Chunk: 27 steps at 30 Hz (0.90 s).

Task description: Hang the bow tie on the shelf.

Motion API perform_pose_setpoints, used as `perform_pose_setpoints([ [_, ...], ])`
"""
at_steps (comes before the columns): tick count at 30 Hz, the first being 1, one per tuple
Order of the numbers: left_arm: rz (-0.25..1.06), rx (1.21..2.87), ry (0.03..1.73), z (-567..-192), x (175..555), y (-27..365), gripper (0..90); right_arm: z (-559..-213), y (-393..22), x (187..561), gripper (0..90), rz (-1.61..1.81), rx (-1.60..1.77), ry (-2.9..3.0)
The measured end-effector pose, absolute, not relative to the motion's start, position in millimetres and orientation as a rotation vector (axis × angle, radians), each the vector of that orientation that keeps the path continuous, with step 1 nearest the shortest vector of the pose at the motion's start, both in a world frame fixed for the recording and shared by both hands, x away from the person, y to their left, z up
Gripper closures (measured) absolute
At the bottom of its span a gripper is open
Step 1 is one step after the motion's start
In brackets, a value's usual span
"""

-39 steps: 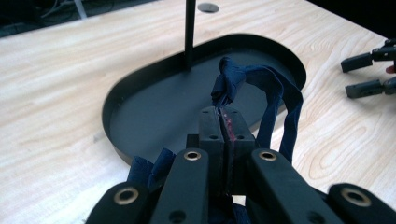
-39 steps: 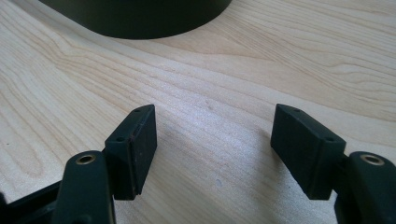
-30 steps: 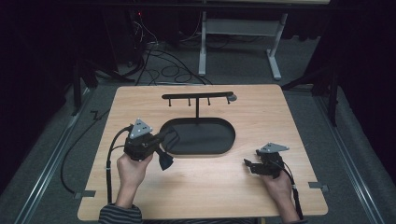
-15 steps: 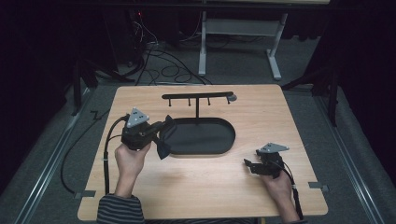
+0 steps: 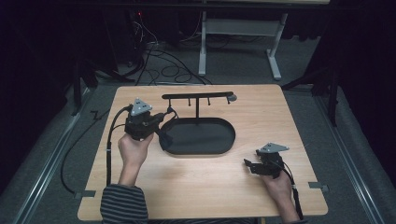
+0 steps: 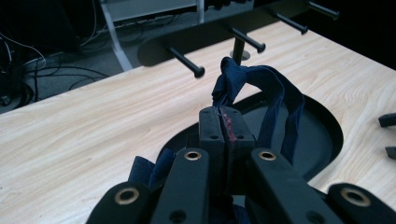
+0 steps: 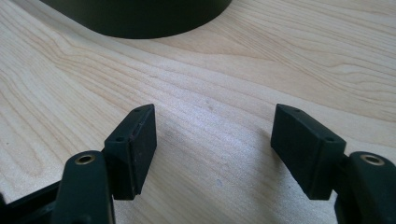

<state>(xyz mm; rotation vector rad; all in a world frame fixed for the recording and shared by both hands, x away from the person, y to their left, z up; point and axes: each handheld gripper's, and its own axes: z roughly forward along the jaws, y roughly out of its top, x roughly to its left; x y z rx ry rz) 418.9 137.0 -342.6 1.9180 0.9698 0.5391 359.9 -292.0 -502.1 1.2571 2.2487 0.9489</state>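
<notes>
My left gripper [image 5: 161, 120] [image 6: 226, 133] is shut on a dark blue fabric strap [image 5: 165, 137] [image 6: 276, 88]. The strap loops up past the jaw tips and hangs down over the left end of the black oval base [image 5: 201, 137] [image 6: 322, 135]. A black rack [image 5: 196, 96] [image 6: 161, 46] with several pegs stands on a post from that base, just beyond the left gripper. My right gripper [image 5: 250, 165] [image 7: 215, 149] rests near the table's front right, open, with bare wood between its jaws.
The light wooden table [image 5: 261, 116] [image 7: 233, 70] carries the rack and both grippers. Cables [image 5: 159, 56] and a white desk frame [image 5: 238, 32] lie on the floor behind. A cable [image 5: 109, 144] trails from the left gripper toward the table's left edge.
The left gripper has moved up and away from the person toward the rack, carrying the strap with it. The right gripper has stayed put.
</notes>
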Motion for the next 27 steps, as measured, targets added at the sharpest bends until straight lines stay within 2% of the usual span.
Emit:
perform_pose_setpoints([
  [27, 0.639, 1.933, 1.015, -338.2, 447.6, 121.9, 88.1, -502.1, -292.1, 359.9, 32.8, 0.95, 1.257, 2.25],
])
